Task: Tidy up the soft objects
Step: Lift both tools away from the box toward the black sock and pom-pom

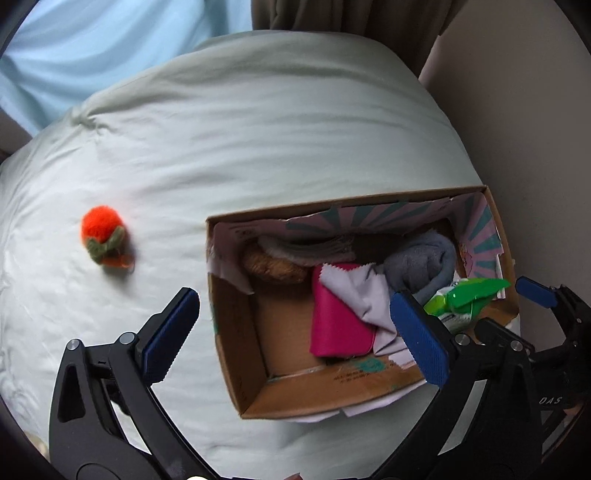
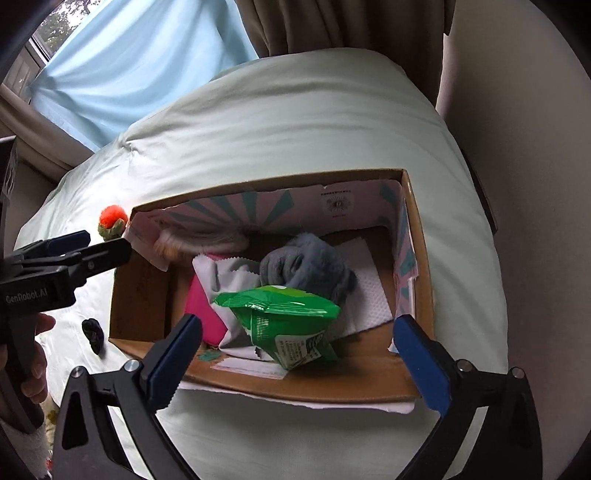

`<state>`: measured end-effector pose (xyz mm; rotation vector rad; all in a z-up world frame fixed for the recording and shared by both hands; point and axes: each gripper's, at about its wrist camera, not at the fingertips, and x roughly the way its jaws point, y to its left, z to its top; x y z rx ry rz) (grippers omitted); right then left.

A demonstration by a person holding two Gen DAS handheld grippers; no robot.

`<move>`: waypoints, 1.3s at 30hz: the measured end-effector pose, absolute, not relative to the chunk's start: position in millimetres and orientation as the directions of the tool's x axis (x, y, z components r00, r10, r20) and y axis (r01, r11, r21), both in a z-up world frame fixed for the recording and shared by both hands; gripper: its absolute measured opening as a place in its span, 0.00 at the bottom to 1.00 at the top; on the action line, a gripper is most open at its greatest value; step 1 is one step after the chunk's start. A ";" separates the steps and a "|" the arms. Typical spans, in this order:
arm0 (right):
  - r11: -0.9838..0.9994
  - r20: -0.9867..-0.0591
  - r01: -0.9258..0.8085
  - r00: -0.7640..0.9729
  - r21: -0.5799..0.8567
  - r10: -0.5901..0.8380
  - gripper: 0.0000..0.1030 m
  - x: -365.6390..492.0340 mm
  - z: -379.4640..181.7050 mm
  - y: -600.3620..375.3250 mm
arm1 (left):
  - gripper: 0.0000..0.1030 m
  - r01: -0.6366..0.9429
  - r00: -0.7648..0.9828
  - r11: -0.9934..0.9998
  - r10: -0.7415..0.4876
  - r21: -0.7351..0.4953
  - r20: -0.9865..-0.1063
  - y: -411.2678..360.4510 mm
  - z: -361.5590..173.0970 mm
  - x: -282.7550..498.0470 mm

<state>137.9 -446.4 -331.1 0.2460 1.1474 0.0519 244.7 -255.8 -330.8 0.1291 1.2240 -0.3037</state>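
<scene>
Plainly, both pairs of jaws are spread wide and nothing is held between them. The left gripper (image 1: 295,336) is poised above the near left part of the cardboard box (image 1: 240,369), one blue pad over the bedcover and the other over the box's contents; no contact can be made out. The right gripper (image 2: 299,360) is held over the near wall of the box, its pads flanking a green packet (image 2: 284,325) that lies on top of the contents without being touched. Inside the box a pink pouch (image 1: 340,325), a pale grey cloth (image 1: 362,291) with pinked edges, a rolled grey-blue fabric (image 1: 421,262) and a brown furry item (image 1: 273,267) are seen together, the cloth draped partly over the pouch. A white paper towel (image 2: 369,291) under the grey-blue roll is shown only by the right wrist view, as is a small dark object (image 2: 94,334) on the bedcover just beside the box's left wall. An orange pom-pom (image 1: 105,236) with green leaves is left outside the box, well apart on the pale green bedcover (image 1: 258,140); it is seen whole in the left wrist view but half hidden behind the box corner in the right. A blue curtain (image 2: 140,59) and a brown curtain (image 2: 332,26) hang beyond the bed.
</scene>
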 end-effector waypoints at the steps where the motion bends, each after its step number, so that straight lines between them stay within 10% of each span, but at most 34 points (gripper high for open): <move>1: 0.971 -0.894 0.088 0.416 0.221 0.165 1.00 138.5 -331.1 -444.7 | 1.00 0.293 0.307 0.954 -0.160 -0.067 -0.938 -253.3 -328.7 242.8; 39: 0.987 -0.759 -0.076 0.632 0.142 0.158 1.00 74.7 -160.7 -298.5 | 1.00 0.134 0.560 0.990 -0.117 -0.050 -0.820 -73.4 -167.2 119.7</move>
